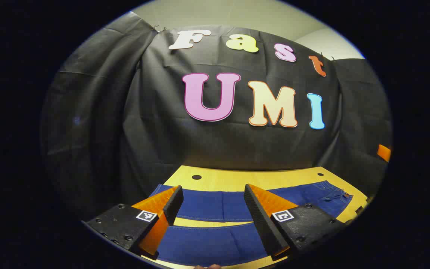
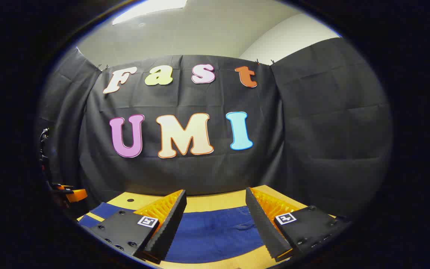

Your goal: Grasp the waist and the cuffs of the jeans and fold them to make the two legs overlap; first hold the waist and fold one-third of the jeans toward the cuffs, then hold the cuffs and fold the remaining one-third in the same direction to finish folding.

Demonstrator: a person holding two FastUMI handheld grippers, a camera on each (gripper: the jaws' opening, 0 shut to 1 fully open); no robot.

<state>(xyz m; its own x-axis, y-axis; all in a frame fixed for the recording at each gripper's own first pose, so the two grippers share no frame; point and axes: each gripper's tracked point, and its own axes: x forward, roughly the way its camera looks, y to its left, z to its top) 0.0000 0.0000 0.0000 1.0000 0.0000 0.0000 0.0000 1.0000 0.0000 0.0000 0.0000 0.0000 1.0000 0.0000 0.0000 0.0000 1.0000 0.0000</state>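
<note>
Blue jeans lie flat across the yellow table, both legs side by side with a strip of table between them. Their waist is at the right of the left gripper view. My left gripper hovers open above the legs, nothing between its fingers. In the right gripper view the jeans spread beneath my right gripper, which is open and empty above the upper part of the garment, and the leg ends stretch away to the left.
The black cloth wall stands right behind the table's far edge. Small round holes mark the tabletop near the back. An orange object sits off the table's left end in the right gripper view.
</note>
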